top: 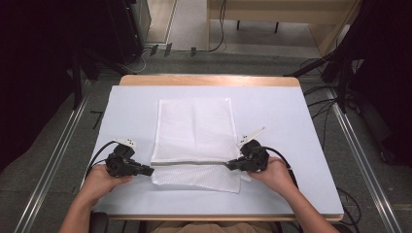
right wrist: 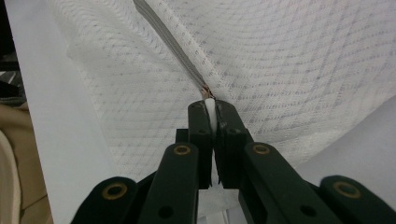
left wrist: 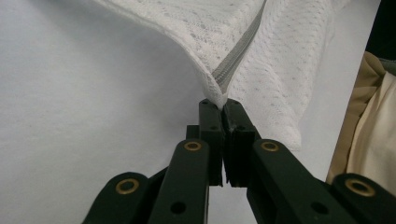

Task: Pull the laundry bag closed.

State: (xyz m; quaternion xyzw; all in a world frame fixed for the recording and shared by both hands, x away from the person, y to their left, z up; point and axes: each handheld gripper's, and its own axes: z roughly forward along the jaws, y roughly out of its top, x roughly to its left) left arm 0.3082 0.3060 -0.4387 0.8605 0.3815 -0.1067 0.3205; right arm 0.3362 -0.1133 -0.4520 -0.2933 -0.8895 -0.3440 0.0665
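Black jaws of the left gripper (left wrist: 219,105) fill the foreground of its own view, pressed together on the corner of a white mesh laundry bag (top: 194,131) right where its grey zipper (left wrist: 238,56) ends. Across from it, the right gripper (right wrist: 210,103) is likewise clamped — a sliver of white fabric shows between its jaws at the zipper's other end. From the high view, both hands sit at the near edge of the pale surface (top: 131,102), the left gripper (top: 145,171) and right gripper (top: 232,166) each at one end of the zipper line, which runs straight between them.

The bag lies flat in the middle of the surface, its main panel stretching away and a narrow strip folded toward the person. Judging by this, both ends are secured and the seam is pulled taut — that much looks done. Whatever comes next, whether folding or lifting, has not yet begun.
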